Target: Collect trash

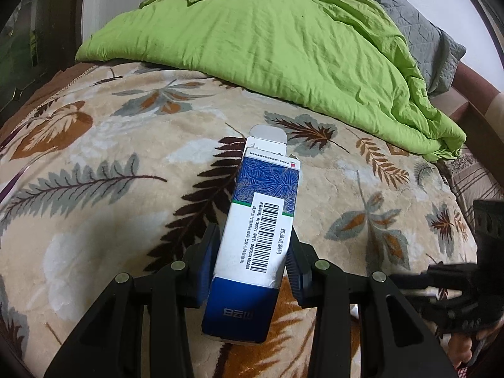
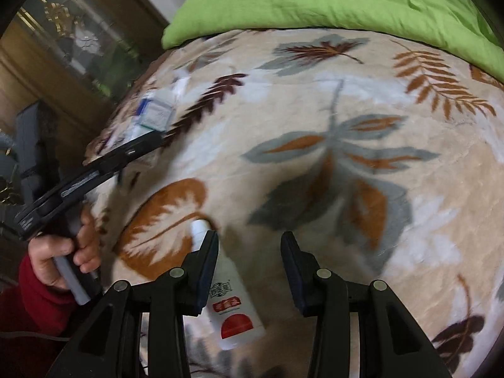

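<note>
My left gripper (image 1: 252, 252) is shut on a blue and white medicine box (image 1: 261, 220) with a barcode label and an open top flap, held just above the leaf-patterned blanket (image 1: 110, 163). In the right wrist view the same box (image 2: 156, 111) shows at the far left, in the left gripper (image 2: 141, 145). My right gripper (image 2: 249, 252) is open and empty. A small white bottle with a red label (image 2: 231, 299) lies on the blanket (image 2: 330, 126), partly under its left finger.
A crumpled green duvet (image 1: 267, 47) covers the far side of the bed, with a grey pillow (image 1: 425, 41) behind it. A wooden glass-front cabinet (image 2: 63, 47) stands left of the bed. The right gripper's body (image 1: 466, 277) shows at the right edge of the left wrist view.
</note>
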